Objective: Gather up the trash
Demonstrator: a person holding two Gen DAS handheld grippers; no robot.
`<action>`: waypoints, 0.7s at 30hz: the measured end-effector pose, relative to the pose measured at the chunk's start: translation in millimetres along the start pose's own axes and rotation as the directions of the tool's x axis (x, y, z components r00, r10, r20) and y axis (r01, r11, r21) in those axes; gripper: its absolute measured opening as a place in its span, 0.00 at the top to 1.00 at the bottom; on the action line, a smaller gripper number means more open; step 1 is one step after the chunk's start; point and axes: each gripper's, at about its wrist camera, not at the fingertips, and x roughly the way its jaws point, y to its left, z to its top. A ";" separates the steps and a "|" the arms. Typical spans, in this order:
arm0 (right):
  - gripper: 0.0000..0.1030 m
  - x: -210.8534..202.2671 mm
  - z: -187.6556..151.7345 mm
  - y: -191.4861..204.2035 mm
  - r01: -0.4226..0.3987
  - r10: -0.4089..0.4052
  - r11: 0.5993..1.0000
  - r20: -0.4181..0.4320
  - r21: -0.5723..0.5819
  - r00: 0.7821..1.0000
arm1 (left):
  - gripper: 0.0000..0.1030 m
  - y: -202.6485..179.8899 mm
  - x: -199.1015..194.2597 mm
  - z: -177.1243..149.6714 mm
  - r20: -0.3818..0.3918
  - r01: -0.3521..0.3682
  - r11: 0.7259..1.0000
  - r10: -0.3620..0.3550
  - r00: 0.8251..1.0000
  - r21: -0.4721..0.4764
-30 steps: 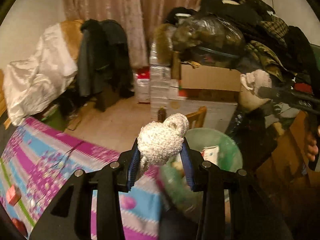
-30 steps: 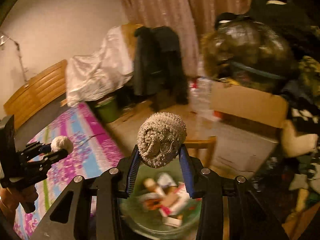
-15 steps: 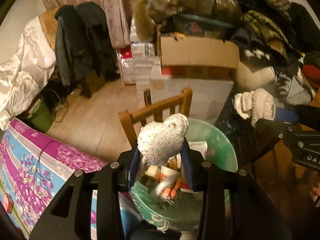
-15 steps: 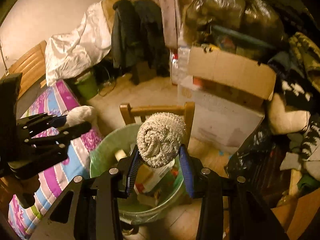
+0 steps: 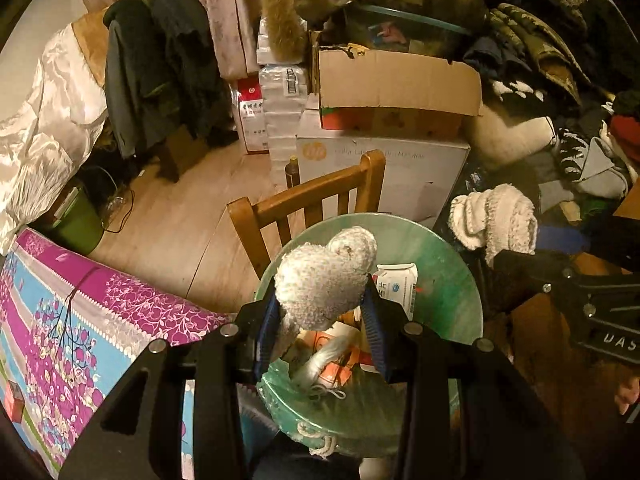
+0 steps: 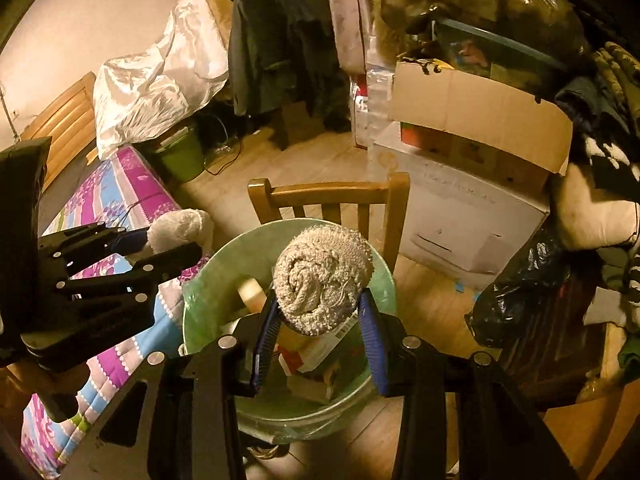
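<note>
Woolly rolled cloth [image 5: 324, 284] clenched in left gripper [image 5: 320, 320] fingers, above green bin [image 5: 448, 280]; second roll [image 6: 324, 276] pinched by right gripper [image 6: 320, 324], above the bin too. Risk: fluffy fibres snagging on pads at release, or bouncing off piled trash, over the bin's rim.

Dim, warm light fell on a pale wood-plank floor [image 5: 168, 216]. A pinkish patterned curtain [image 5: 224, 12] hung at the back, beside a plain cream wall [image 6: 92, 20]. A brown slatted wooden chair back [image 6: 332, 196] stood before a white cardboard box [image 5: 400, 172]. A glossy white sheet [image 6: 160, 72] draped furniture; a dark coat [image 5: 160, 68] hung nearby.
</note>
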 end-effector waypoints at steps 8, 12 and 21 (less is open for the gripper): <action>0.46 8.6 1.3 8.2 0.017 -0.017 1.000 0.015 -0.024 1.000 | 0.42 -1.5 2.1 -2.2 -0.010 0.013 1.000 -0.013 1.000 0.010; 0.46 12.4 -0.1 1.3 0.018 -0.018 1.000 0.009 -0.010 1.000 | 0.38 0.3 1.6 -3.7 -0.004 0.012 1.000 -0.012 1.000 0.001; 0.46 7.5 -4.1 8.7 0.098 -0.097 0.995 0.010 -0.030 0.995 | 0.38 15.1 -9.2 -11.4 0.018 -0.010 1.000 0.010 1.000 -0.024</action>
